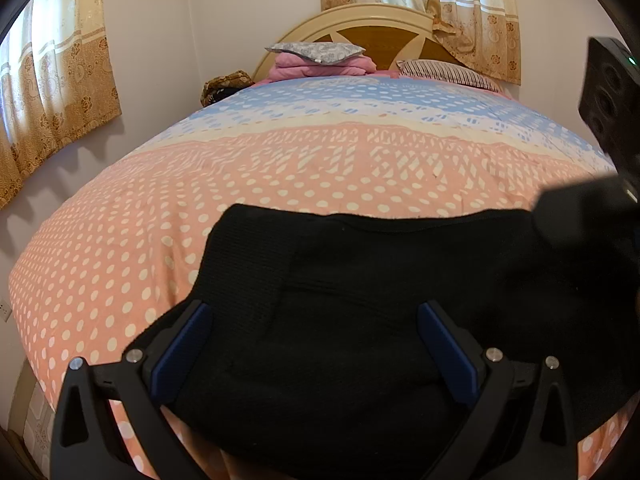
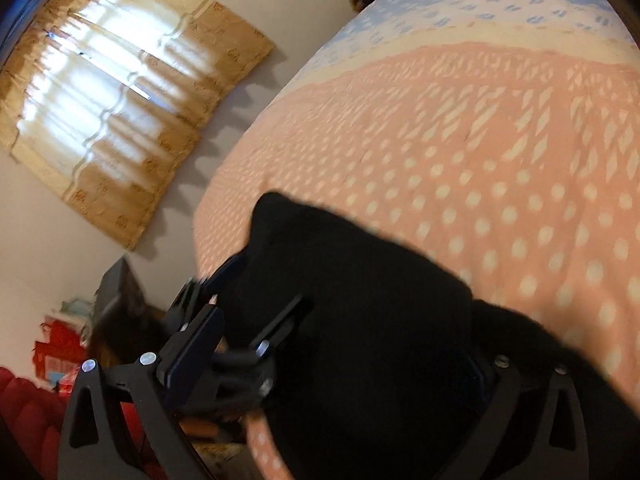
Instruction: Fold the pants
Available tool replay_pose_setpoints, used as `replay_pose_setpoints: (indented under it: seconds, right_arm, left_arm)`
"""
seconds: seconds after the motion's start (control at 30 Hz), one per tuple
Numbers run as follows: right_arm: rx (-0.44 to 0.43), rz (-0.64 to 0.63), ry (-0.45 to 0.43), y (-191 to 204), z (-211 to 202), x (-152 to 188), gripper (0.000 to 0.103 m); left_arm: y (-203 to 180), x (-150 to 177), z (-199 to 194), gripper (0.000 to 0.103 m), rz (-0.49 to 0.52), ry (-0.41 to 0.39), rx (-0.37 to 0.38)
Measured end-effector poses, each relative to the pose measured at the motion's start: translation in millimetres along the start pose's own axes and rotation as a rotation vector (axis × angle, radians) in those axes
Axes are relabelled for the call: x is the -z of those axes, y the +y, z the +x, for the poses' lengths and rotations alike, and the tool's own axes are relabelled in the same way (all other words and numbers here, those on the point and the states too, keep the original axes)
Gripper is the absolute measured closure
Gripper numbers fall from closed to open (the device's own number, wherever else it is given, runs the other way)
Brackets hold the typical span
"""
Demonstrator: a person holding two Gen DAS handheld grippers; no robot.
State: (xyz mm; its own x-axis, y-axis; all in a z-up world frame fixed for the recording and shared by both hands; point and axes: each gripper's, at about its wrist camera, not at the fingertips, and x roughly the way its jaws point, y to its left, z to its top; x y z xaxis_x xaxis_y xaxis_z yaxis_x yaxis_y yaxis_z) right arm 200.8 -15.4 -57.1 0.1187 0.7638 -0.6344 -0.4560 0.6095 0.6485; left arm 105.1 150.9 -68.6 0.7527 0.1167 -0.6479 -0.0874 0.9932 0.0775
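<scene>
A: How does the left gripper sit?

B: It tilts down toward the bed, low over the black pants. Its 2 blue pads stand wide apart, with the dark knit cloth lying between and beneath them. Neither pad presses on the cloth as far as the left wrist view shows.

A: And the right gripper?

B: It also tilts downward, rolled so the bed looks slanted in its own view. Its jaws are spread wide. The pants fill the space between the fingers, and nothing is pinched. The picture is smeared with motion blur.

A: Where are the pants?

B: In a flattened, folded heap on the near end of the bedspread, which is pink with white dots and turns blue farther up.

A: What does 1 view give that the other lacks?

B: The left wrist view shows the headboard, a grey pillow on folded pink bedding, a striped pillow and 2 curtains. The right gripper's black body intrudes at its right edge. The right wrist view shows the left gripper from the side at the pants' left edge, a red sofa low in the corner, and only 1 sunlit curtain.
</scene>
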Motion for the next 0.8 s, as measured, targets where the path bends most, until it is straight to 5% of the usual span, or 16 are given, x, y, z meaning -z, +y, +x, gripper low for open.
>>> replay_pose_setpoints:
  seconds: [0.1,0.2,0.37,0.47,0.6,0.73,0.77,0.8]
  right_arm:
    - [0.022,0.004,-0.025,-14.8,-19.0,-15.9,0.011]
    - [-0.055,0.120,-0.025,-48.4,-43.2,-32.3,0.036]
    - [-0.105,0.227,0.084,-90.4,-39.5,-42.0,0.065]
    - [-0.085,0.237,0.121,-93.3,-47.8,-39.5,0.068]
    - [0.194,0.330,-0.126,-121.0,-140.8,-18.8,0.065]
    - [0.737,0.448,-0.328,-135.1,-242.2,28.9,0.063]
    - [0.919,0.459,-0.361,-136.8,-266.1,41.0,0.059]
    - [1.039,0.474,-0.365,-141.1,-280.8,48.0,0.043]
  left_arm:
    - [0.4,-0.3,0.4,0.000,-0.001,0.003,0.003]
    - [-1.8,-0.5,0.4,0.000,0.003,0.005,-0.001]
    - [-3.7,-1.2,1.2,0.000,0.006,0.006,-0.004]
    - [-3.5,-1.1,1.2,0.000,0.005,0.006,-0.004]
    - [-4.2,-1.5,2.0,0.000,0.008,0.009,-0.011]
    - [-4.9,-2.8,3.7,0.000,0.009,0.011,-0.019]
    - [-5.1,-3.2,4.0,0.000,0.009,0.013,-0.021]
    - [-5.6,-3.8,4.7,0.000,0.009,0.016,-0.025]
